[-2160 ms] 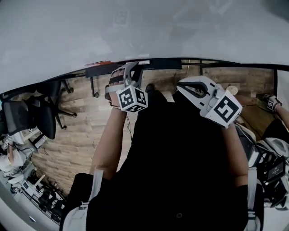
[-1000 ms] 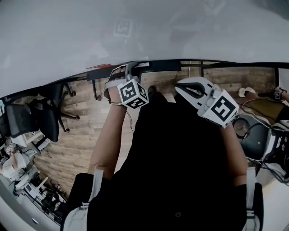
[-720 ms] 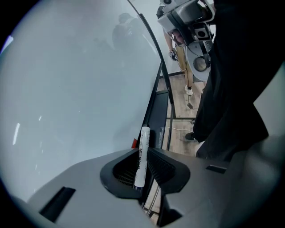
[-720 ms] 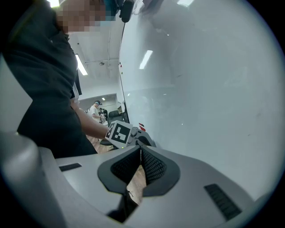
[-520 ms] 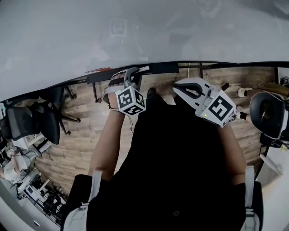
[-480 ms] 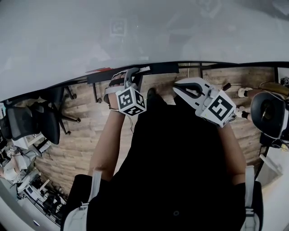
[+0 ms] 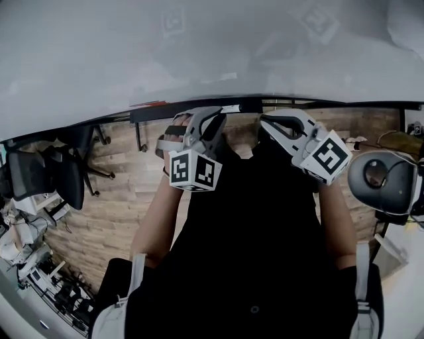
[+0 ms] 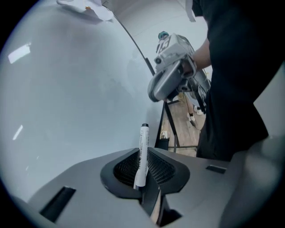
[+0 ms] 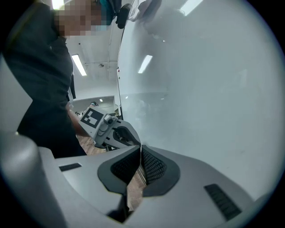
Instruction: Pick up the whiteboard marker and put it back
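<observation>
The left gripper (image 8: 144,156) grips the whiteboard marker (image 8: 143,138) at its lower end, the two ribbed pads pressed against the white barrel from either side. Most of the marker stands clear beyond the fingertips, its dark cap pointing away from the gripper and toward the white table (image 8: 67,89). Whether the cap touches the table cannot be told. The right gripper (image 9: 140,156) has its jaws drawn together with nothing between them, only a thin seam showing between the pads. Both grippers are held side by side at the table's near edge, in front of the person's black shirt (image 7: 258,225), the left one to the left of the right as seen from the head. Across the table, at its far end, a crumpled white sheet (image 8: 91,10) lies on the glossy top. Below the table's edge runs a wooden floor (image 7: 126,192), where a black office chair (image 7: 63,175) stands off to the left.
</observation>
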### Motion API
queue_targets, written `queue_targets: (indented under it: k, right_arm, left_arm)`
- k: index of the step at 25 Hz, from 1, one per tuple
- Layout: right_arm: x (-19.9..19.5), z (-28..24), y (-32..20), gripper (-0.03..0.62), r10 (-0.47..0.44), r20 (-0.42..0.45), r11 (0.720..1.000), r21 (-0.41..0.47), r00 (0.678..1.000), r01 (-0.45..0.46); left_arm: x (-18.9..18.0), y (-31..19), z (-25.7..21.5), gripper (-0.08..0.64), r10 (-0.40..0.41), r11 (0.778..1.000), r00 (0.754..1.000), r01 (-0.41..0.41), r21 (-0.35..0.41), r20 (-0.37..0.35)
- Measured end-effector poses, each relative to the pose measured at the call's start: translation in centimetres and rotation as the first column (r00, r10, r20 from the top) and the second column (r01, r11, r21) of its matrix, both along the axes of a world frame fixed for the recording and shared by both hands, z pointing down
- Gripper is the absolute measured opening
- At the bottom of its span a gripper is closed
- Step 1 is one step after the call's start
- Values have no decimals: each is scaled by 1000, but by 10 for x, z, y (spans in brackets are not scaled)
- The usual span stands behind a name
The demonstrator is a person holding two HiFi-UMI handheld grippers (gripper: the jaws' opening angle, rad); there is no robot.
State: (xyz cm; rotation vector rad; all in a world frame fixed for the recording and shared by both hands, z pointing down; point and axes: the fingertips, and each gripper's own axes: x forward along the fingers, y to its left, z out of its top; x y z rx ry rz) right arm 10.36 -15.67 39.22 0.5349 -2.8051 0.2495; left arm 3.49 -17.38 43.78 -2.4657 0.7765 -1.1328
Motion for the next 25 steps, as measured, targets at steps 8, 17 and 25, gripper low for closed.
queue_targets:
  k: [8, 17, 25]
  right_arm:
    - [17, -28, -20, 20, 59, 48, 998, 24, 997, -60]
    - [23, -46, -11, 20, 26, 163, 999, 14, 986, -29]
    - [29, -65, -17, 20, 13, 292, 1000, 6, 956, -15]
  left_arm:
    - [6, 7, -99, 69, 14, 999, 940, 1, 46, -340]
    - [0, 29, -151, 69, 8, 977, 668, -164, -137, -744]
    - [-22, 22, -149, 69, -10, 971, 509, -200, -129, -861]
